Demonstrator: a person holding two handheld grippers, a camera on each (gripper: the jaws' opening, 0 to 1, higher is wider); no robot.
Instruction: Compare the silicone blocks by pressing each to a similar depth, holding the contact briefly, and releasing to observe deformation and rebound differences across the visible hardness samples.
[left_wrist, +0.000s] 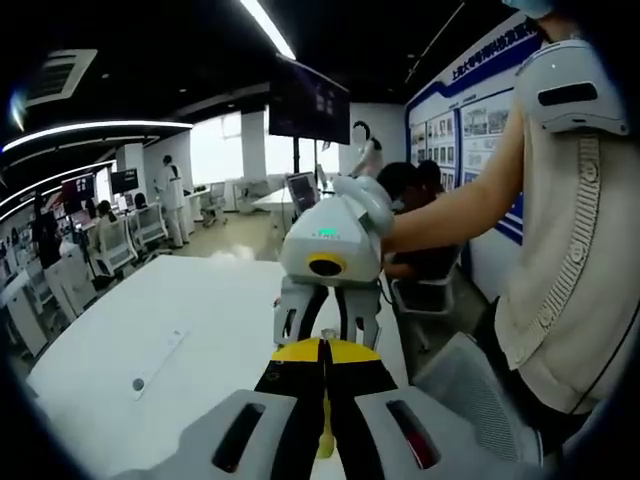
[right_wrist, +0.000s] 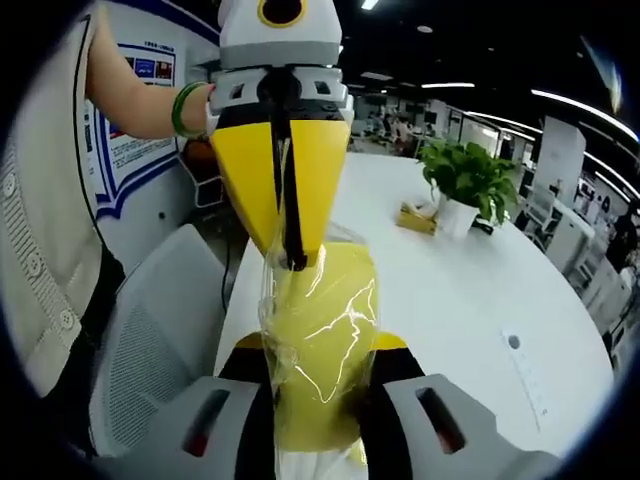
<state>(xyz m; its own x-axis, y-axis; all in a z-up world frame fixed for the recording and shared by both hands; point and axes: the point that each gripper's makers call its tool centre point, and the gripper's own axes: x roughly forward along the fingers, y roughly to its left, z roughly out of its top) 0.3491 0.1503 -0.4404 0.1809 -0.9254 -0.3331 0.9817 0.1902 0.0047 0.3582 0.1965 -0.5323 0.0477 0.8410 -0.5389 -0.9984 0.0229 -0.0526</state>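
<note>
Both grippers grasp one yellow block (right_wrist: 318, 345) (wrapped in clear film) above the white desk's (right_wrist: 470, 290) edge — right gripper (right_wrist: 318, 400) below, left gripper (right_wrist: 290, 240) pinching its top; other samples look unpressed.

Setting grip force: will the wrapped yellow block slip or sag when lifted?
Probably slippery: glossy wrinkled film covers the yellow block. Likely holds shape: it stands unsagging between the right gripper jaws. Left gripper apparently pinches film, which may just stretch.
</note>
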